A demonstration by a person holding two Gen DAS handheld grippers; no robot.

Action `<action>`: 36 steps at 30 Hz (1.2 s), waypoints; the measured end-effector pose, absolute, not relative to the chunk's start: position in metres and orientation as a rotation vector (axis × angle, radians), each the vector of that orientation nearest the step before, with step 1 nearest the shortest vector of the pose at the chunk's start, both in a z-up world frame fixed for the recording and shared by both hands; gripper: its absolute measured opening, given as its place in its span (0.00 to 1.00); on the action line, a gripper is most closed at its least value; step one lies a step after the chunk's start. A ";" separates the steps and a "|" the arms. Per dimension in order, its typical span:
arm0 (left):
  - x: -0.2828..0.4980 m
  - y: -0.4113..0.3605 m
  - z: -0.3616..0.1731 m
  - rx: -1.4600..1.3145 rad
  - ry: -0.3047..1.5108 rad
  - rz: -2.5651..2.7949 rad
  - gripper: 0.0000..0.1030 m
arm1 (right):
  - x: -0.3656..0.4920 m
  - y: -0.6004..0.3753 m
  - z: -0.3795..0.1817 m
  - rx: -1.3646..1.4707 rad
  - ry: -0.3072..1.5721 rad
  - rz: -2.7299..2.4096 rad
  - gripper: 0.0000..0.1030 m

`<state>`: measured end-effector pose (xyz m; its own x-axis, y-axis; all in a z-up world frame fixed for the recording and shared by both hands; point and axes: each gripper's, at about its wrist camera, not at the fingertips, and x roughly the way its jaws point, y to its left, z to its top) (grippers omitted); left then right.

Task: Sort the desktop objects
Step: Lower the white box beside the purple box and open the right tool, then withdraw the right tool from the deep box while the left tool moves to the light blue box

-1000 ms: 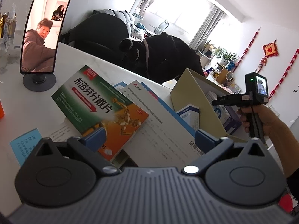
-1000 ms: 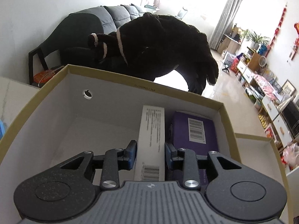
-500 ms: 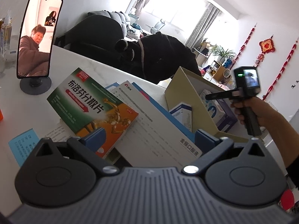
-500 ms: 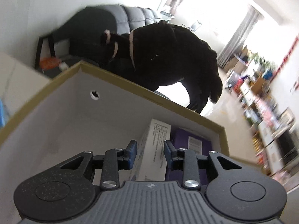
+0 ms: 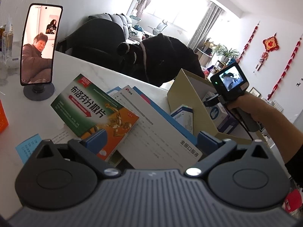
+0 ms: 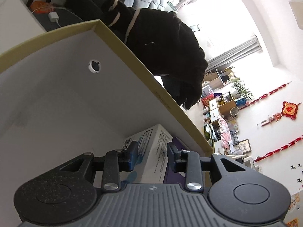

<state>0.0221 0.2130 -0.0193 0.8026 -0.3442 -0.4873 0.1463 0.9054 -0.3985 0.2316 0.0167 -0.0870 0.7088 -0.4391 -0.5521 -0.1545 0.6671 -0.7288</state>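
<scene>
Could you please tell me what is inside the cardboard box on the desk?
The cardboard box holds a white medicine carton standing beside a purple box. Its floor beneath them and the near corner are hidden by the right gripper.

Each gripper is built alike. The left gripper (image 5: 151,140) has a grey ribbed body with a small mark at its front edge, two black round-ended plates with a raised disc on each, black link bars pinned by silver screws, and blue pads on the fingers (image 5: 95,139). The right gripper (image 6: 152,154) shows the same grey ribbed body, speckled black plates with triangular cut-outs, silver screws and blue pads. From the left wrist view, the right gripper's rear is a black block with a small lit screen, a green light and a red button, over a grey handle with a black cable. The right hand (image 5: 241,106) leads to a dark sleeve.
</scene>
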 end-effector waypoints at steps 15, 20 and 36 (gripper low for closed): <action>0.012 0.221 -0.018 -0.359 0.603 -0.221 1.00 | 0.160 -0.010 -0.012 -0.457 0.640 -0.024 0.51; 0.005 0.232 -0.016 -0.369 0.605 -0.178 1.00 | 0.119 -0.022 0.009 -0.338 0.579 0.042 0.56; -0.023 0.267 -0.012 -0.410 0.604 -0.010 1.00 | 0.004 -0.056 0.027 -0.008 0.432 0.180 0.80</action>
<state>-0.0233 0.2670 -0.0120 0.8254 -0.1270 -0.5500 -0.1096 0.9197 -0.3769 0.0038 -0.0563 0.0266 0.8923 0.1721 -0.4175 -0.1756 0.9840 0.0304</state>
